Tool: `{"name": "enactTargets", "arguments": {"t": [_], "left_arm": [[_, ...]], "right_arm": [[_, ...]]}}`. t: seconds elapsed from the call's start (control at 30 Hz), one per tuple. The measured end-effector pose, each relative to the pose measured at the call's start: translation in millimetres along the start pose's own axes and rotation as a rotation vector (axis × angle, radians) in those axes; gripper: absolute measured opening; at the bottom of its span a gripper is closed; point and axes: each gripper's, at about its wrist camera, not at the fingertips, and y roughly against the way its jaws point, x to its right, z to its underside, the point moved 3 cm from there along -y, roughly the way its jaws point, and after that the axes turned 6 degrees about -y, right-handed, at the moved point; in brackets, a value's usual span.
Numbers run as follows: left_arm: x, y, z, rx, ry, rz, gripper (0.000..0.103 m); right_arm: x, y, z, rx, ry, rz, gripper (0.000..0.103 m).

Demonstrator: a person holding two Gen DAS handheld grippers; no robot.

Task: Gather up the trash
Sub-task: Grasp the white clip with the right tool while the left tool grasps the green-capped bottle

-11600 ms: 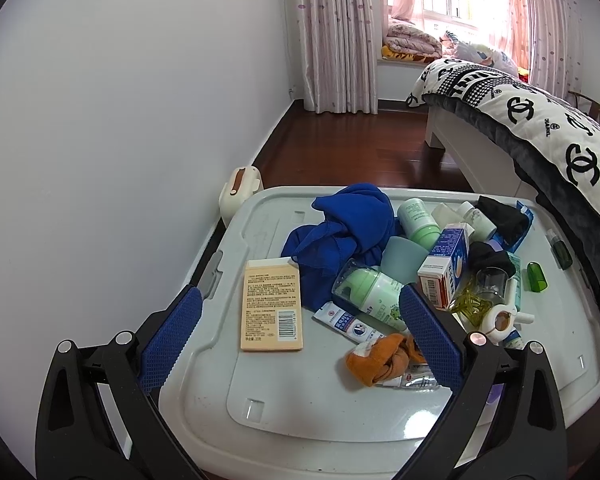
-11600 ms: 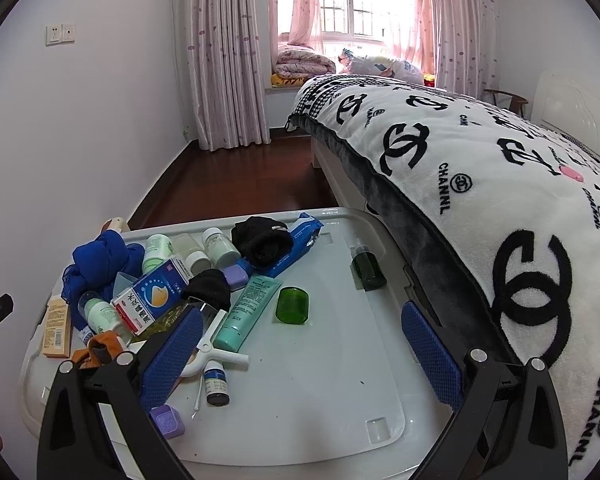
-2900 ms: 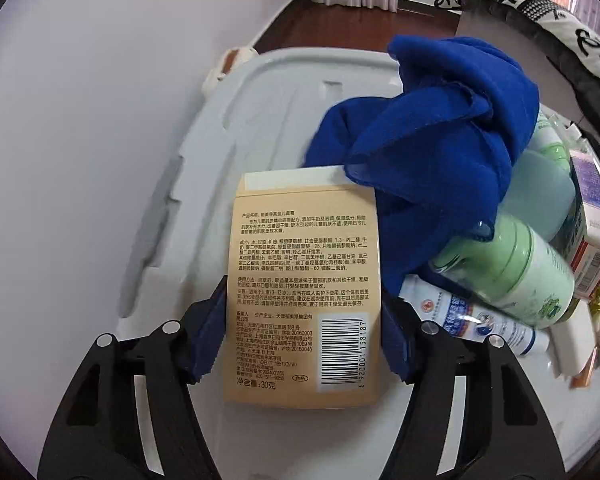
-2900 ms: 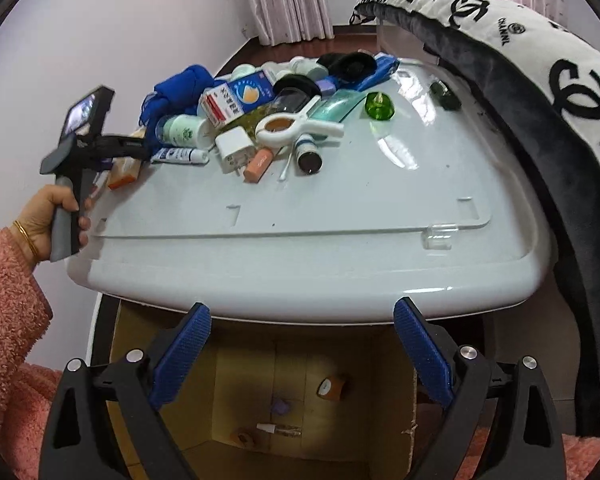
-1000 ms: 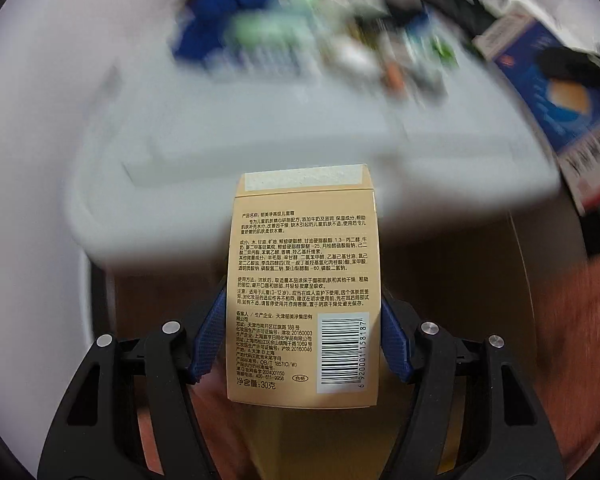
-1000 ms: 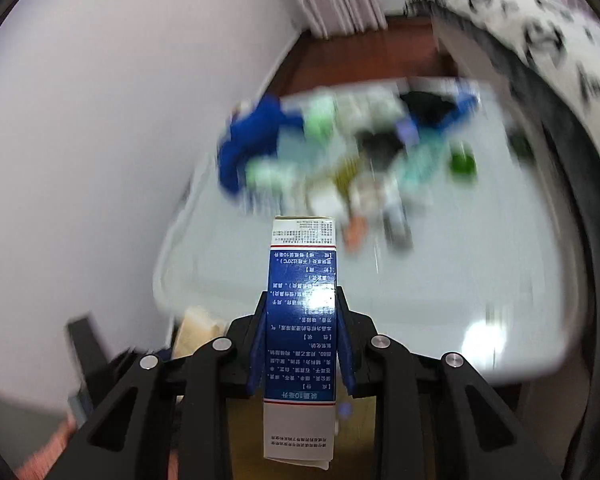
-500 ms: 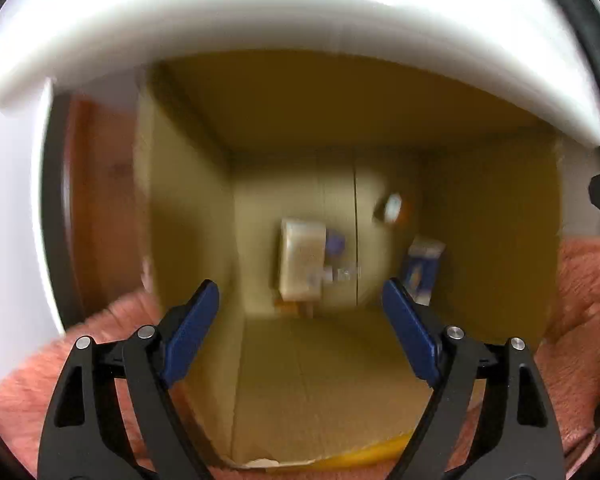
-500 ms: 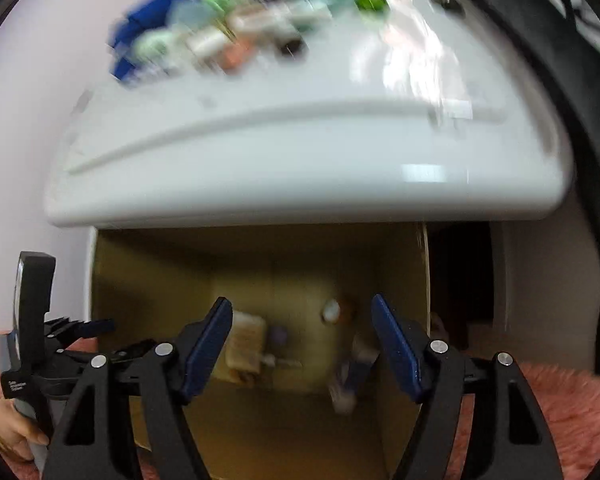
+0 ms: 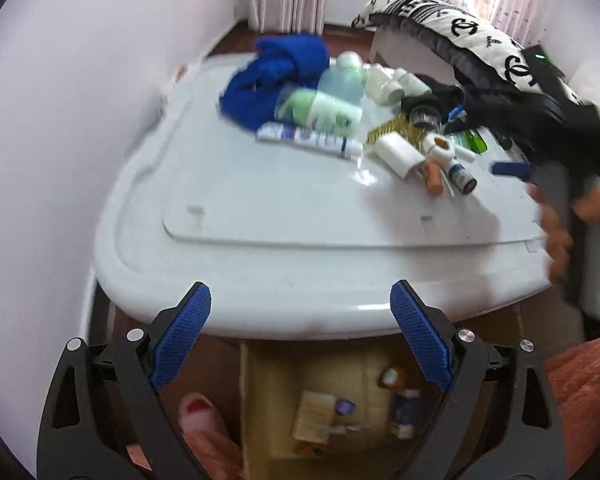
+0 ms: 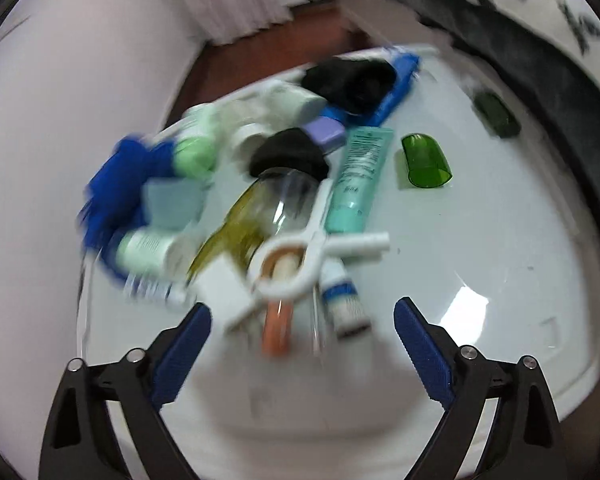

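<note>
In the left wrist view my left gripper (image 9: 300, 296) hangs over the near edge of the white bin lid (image 9: 260, 220), jaws opening and empty. Below it an open cardboard box (image 9: 260, 380) holds the tan box (image 9: 314, 420) and the blue-and-white box (image 9: 404, 412). My right gripper (image 10: 302, 314) hovers above the heap of trash on the lid, jaws opening, nothing between them. Right under it lie an orange tube (image 10: 276, 328), a small blue-and-white bottle (image 10: 344, 300), a white clip (image 10: 300, 264) and a white block (image 10: 224, 292).
Farther back on the lid are a yellow-filled glass bottle (image 10: 252, 220), a teal tube (image 10: 360, 172), a green cap (image 10: 424, 156) and a blue cloth (image 10: 116, 184). A hand (image 9: 556, 232) holds the right tool. A bed (image 9: 480, 36) runs along the right, a wall along the left.
The tan box and the blue-and-white box left the jaws and lie in the cardboard box. Both grippers swung up from the box to the lid and opened wider.
</note>
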Motion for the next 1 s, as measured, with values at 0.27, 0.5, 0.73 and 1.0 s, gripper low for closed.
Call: {"name": "enactTargets", "arguments": {"t": [0.27, 0.5, 0.73, 1.0], "left_arm": [[18, 14, 6, 0.040, -0.069, 0.033, 0.089], [18, 11, 6, 0.029, -0.077, 0.026, 0.089], [10, 1, 7, -0.001, -0.054, 0.003, 0.089], [-17, -33, -35, -0.090, 0.197, 0.095, 0.089]], "right_arm": [[-4, -35, -17, -0.035, -0.062, 0.028, 0.045], [5, -18, -13, -0.002, -0.024, 0.023, 0.044], [12, 43, -1, 0.029, 0.073, -0.036, 0.044], [38, 106, 38, 0.042, 0.165, -0.145, 0.044]]}}
